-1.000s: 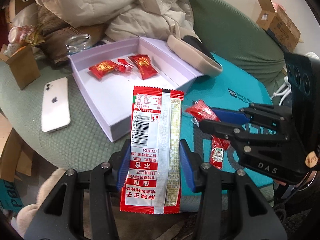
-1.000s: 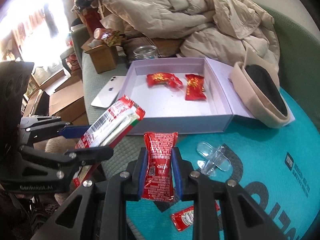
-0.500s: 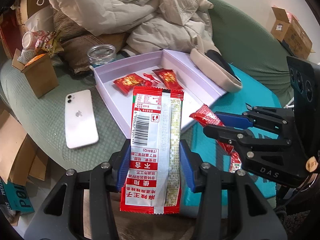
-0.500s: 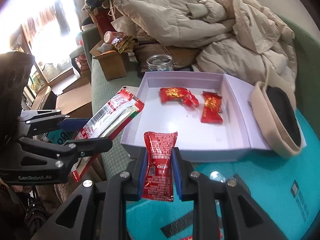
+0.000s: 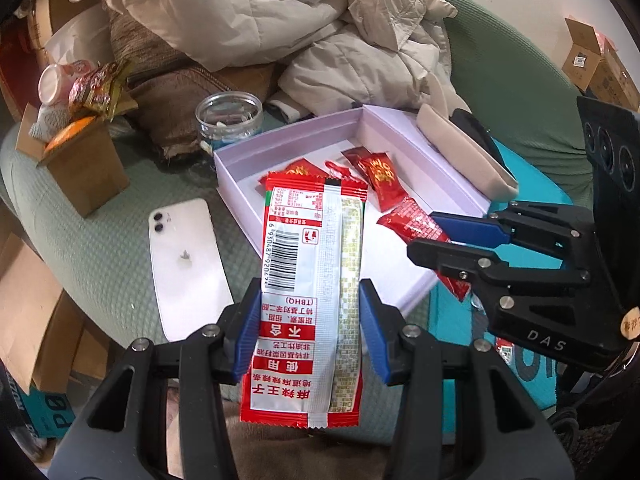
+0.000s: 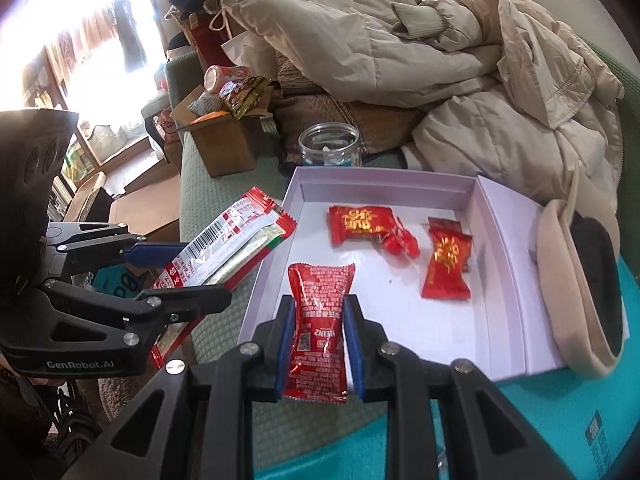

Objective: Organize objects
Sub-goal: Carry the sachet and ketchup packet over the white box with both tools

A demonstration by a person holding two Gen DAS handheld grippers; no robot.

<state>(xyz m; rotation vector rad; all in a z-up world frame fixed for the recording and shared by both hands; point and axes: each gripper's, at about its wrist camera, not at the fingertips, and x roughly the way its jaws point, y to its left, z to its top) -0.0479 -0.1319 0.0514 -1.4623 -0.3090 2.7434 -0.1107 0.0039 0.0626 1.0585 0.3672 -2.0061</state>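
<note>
Red foil is the material of both things: the long snack packet [image 5: 310,296] and the small ketchup sachet [image 6: 319,320] look light, soft and slippery, so a hold across the flat middle seems best. The left gripper [image 5: 310,332] is closed on the packet at the lower centre of its frame. The right gripper [image 6: 319,344] pinches the sachet, held over the near edge of the white box [image 6: 384,184], where three red candies [image 6: 360,224] lie.

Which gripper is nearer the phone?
Left. The left gripper hangs just beside the phone; the right gripper is over the box, farther off.
</note>
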